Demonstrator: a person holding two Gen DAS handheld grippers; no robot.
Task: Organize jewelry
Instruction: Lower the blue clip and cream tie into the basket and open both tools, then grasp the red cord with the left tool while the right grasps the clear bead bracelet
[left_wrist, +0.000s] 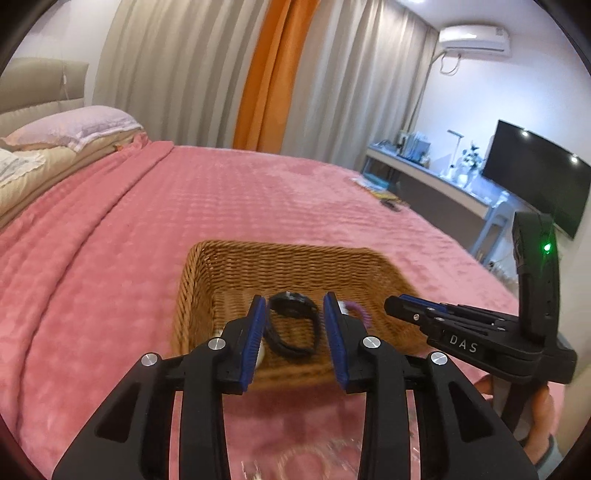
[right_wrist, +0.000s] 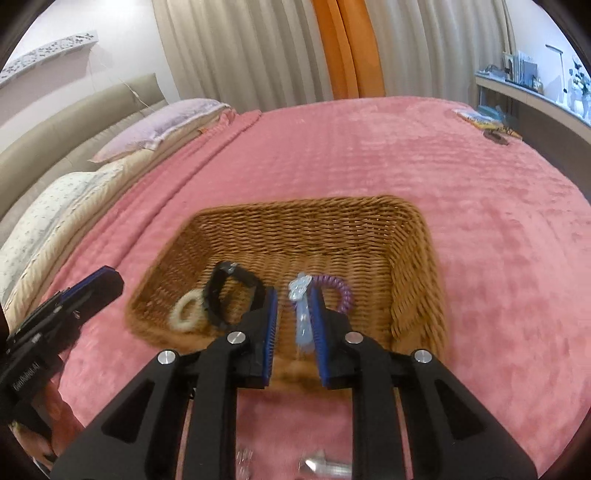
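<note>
Two hand-held grippers hover over a wicker basket (right_wrist: 406, 236) on a pink bedspread (left_wrist: 129, 240). The left gripper (left_wrist: 295, 306) has its jaws released, a black band (left_wrist: 291, 325) lying in the basket beyond the gap between them. The right gripper (right_wrist: 293, 299) has its jaws slightly parted around a pale blue hair clip (right_wrist: 303, 314), which rests against the right pad. Only the right view shows all four pieces: a cream ring (right_wrist: 186, 310) at near left, the black band, the clip, and a purple coil tie (right_wrist: 341, 290). The left view alone shows a television (left_wrist: 535, 177) at far right.
</note>
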